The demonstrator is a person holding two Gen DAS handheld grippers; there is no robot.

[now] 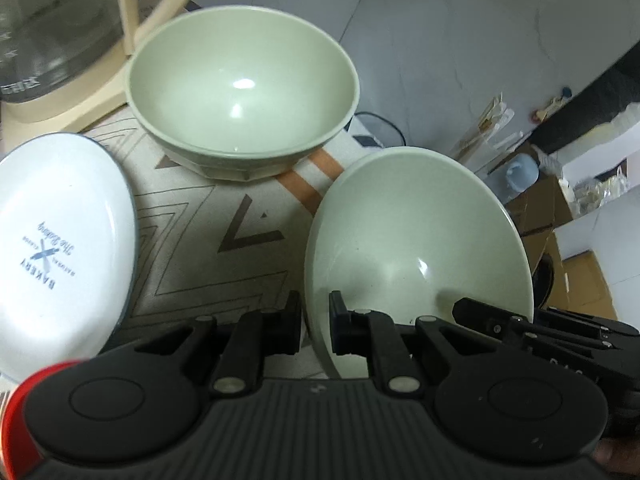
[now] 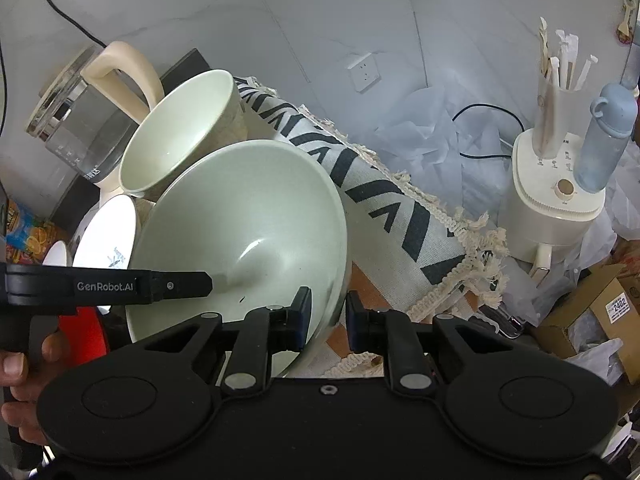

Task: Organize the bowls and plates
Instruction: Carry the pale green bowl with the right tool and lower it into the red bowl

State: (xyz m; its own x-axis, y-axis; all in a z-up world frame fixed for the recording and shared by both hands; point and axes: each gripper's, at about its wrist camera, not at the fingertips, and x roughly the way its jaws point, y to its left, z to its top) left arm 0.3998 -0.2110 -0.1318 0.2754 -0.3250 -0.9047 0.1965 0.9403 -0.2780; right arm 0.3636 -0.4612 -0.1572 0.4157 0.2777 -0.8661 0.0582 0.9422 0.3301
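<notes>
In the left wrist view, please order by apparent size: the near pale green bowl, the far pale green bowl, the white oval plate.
1. Near pale green bowl, though closeness enlarges it.
2. Far pale green bowl and white oval plate with "BAKERY" print: unsure, since the plate is cut off by the frame edge.

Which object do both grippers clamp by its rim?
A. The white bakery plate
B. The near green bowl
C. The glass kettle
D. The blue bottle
B: the left gripper and right gripper each pinch opposite rims of the near green bowl, with one finger inside.
</notes>
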